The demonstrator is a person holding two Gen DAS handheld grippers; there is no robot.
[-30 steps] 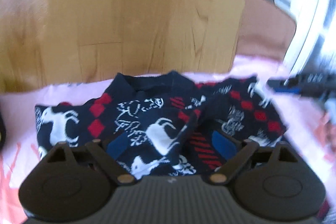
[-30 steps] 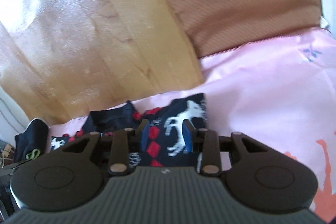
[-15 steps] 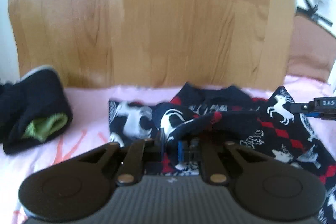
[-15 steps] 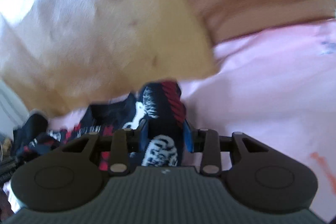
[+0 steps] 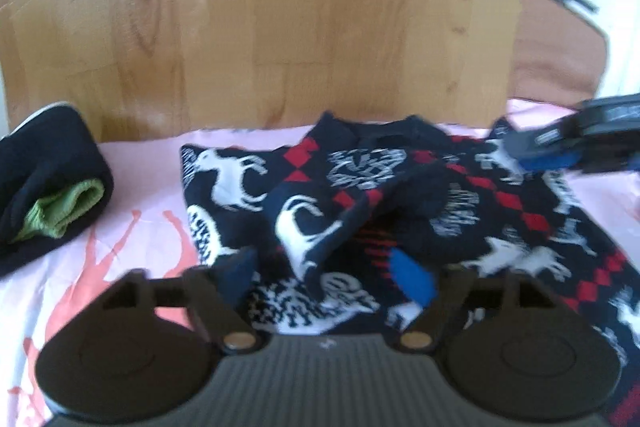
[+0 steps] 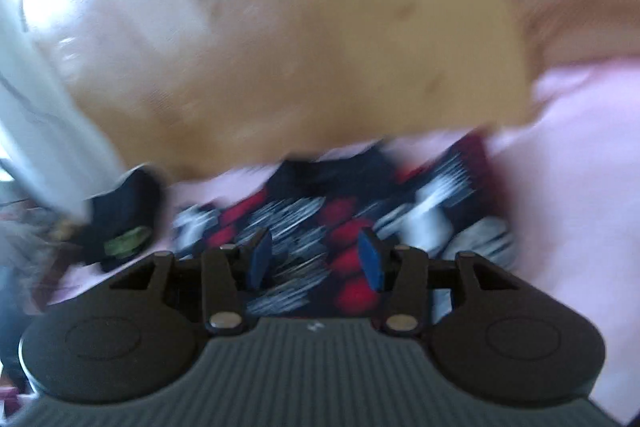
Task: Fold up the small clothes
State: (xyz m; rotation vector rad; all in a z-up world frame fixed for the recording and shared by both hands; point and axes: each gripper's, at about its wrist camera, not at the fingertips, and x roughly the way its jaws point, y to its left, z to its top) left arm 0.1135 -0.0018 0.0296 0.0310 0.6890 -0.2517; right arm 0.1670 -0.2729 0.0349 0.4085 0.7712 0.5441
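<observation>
A small navy sweater [image 5: 400, 195] with white reindeer and red diamonds lies on the pink sheet [image 5: 132, 195], its left sleeve folded over the chest. My left gripper [image 5: 326, 279] is open just above the sleeve fold, holding nothing. My right gripper [image 6: 316, 259] is open over the sweater [image 6: 320, 227], which is blurred by motion in the right wrist view. The right gripper also shows in the left wrist view [image 5: 568, 143], over the sweater's right shoulder.
A folded dark garment with a green lining [image 5: 48, 187] lies on the sheet at the left, also in the right wrist view [image 6: 120, 215]. A wooden headboard [image 5: 320, 27] stands behind. A brown cushion [image 5: 560, 43] is at the right.
Both grippers were shut on sweater sleeves half a second ago; both have opened and let go. The left sleeve now rests folded across the chest. The right gripper is moving fast.
</observation>
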